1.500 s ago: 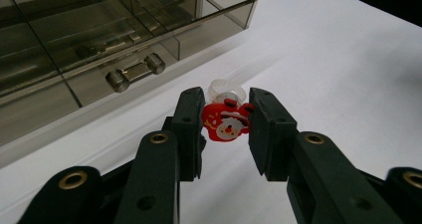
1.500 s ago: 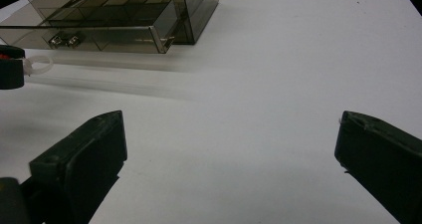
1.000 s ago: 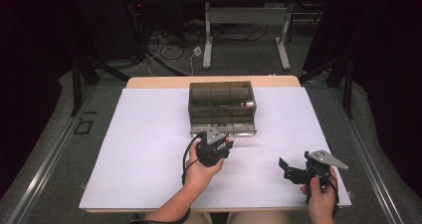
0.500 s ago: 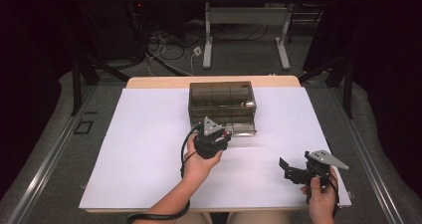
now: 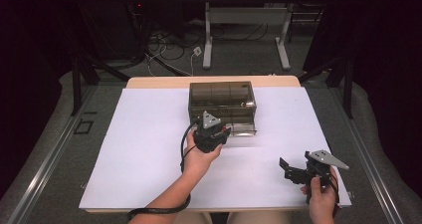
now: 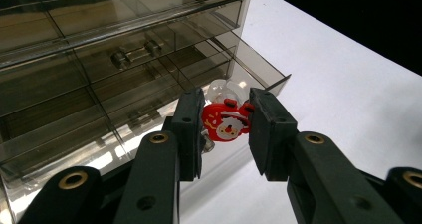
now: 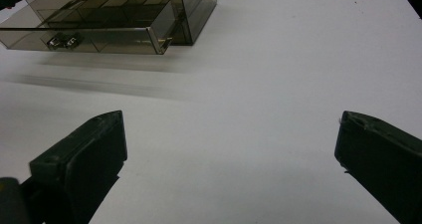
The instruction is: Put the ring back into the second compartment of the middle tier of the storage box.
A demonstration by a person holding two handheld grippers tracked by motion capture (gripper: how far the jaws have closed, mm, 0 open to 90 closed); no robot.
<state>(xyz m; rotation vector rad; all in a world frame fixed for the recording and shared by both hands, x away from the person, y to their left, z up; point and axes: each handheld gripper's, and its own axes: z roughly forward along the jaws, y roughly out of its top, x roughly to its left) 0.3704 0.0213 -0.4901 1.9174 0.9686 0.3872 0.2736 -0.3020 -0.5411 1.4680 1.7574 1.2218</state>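
Santa charm (image 6: pixel 226 123) is pinched between the left gripper (image 6: pixel 226 127) pads, just above the open bottom drawer (image 6: pixel 259 74) of the smoky organizer (image 5: pixel 221 102). It could slip or clip the drawer's front wall. Right gripper (image 7: pixel 229 149) idles spread wide, near right; bare white mat (image 5: pixel 144 134) all around, drawers closed above.

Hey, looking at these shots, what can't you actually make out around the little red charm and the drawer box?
- Small red cartoon charm: its sides are covered by the left hand-held gripper pads in the left gripper view; too small in the high view.
- Smoky clear plastic drawer box: contents unreadable through the tinted walls; cut off by the top edge in the right gripper view.
- Right hand-held gripper: jaw tips cut off at the frame edges.
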